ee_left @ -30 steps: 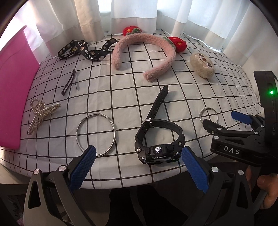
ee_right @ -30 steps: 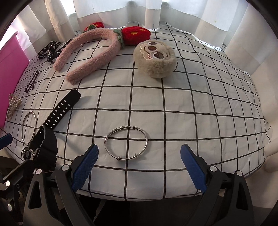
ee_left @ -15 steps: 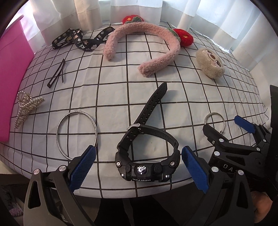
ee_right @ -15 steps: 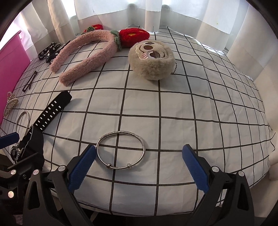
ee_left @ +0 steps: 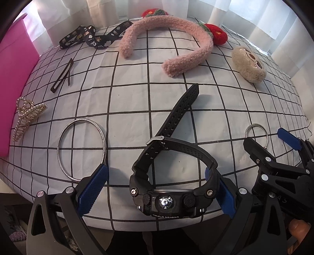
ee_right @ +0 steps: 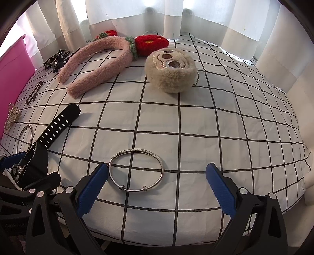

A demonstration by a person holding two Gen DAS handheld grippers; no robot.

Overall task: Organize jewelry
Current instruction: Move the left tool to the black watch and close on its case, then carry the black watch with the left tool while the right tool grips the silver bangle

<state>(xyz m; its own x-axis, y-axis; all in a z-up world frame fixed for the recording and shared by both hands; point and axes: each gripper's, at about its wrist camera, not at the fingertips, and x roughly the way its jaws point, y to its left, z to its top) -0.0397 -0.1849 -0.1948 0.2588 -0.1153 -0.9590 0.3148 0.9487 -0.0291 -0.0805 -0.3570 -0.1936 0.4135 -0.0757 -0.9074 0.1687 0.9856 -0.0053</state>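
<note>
A table (ee_right: pixel 215 121) under a white cloth (ee_left: pixel 137 102) with a black grid filled the middle of both views. White curtains (ee_right: pixel 137 11) hung along the top of the frame, with daylight glowing through them. A pink panel (ee_left: pixel 11 74) stood at the left edge.

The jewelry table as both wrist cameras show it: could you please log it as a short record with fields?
surface: white grid-check cloth
left gripper: jaws open, straddling the black watch
right gripper: jaws open, by the silver clasp bangle
near left: large silver bangle, pearl claw clip, black hair clip
far side: pink fuzzy headband, black printed ribbon, plush sloth face
left edge: pink box
</note>
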